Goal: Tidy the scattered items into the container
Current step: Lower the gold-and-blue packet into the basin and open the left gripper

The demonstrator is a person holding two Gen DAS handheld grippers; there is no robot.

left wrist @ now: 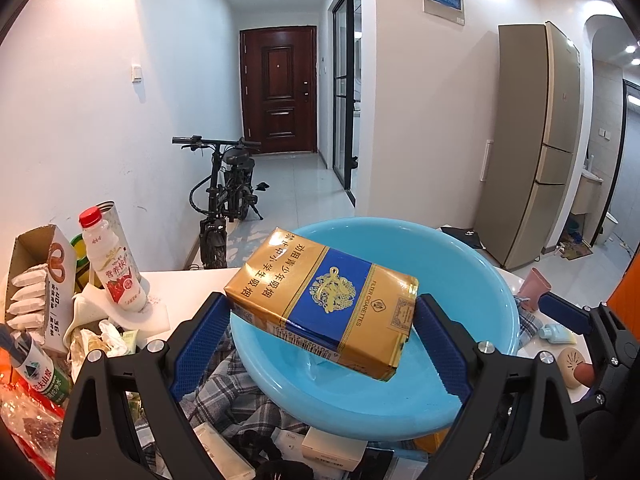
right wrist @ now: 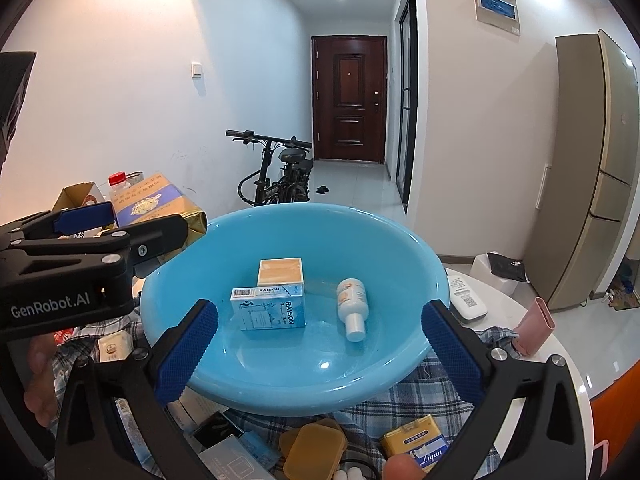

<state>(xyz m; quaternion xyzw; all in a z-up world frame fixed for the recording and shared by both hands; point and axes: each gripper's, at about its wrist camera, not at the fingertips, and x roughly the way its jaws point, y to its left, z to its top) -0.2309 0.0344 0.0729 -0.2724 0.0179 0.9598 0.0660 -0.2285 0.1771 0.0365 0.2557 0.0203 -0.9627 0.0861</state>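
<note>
Far left on your white table (left wrist: 188, 284), clutter still waits: an open cardboard box of white sachets (left wrist: 34, 284), a red-capped white drink bottle (left wrist: 114, 264), crumpled tissue (left wrist: 100, 332) and a green-labelled water bottle (left wrist: 36, 372).

Your left gripper (left wrist: 324, 324) holds a gold and blue cigarette carton (left wrist: 320, 300), with its blue pads pressed on the carton's two ends. The carton hangs over the near left side of the round light-blue plastic basin (right wrist: 400, 232), not yet dropped in.

In the basin lie three things already tidied: a pale blue cigarette pack marked RAISON (right wrist: 269, 307), a tan and white square box (right wrist: 280, 271) behind it, and a small white bottle on its side (right wrist: 353, 307) to their right.

Your right gripper (right wrist: 320, 344) stands wide open and empty before the basin's near rim.

In front, on the checked cloth (right wrist: 404, 396), an orange lidded case (right wrist: 314, 450) and a gold cigarette pack (right wrist: 416, 442) remain. To the right, a white device with a code label (right wrist: 466, 298) and a pink pouch (right wrist: 534, 326) are also outside.

The job looks less than half done
</note>
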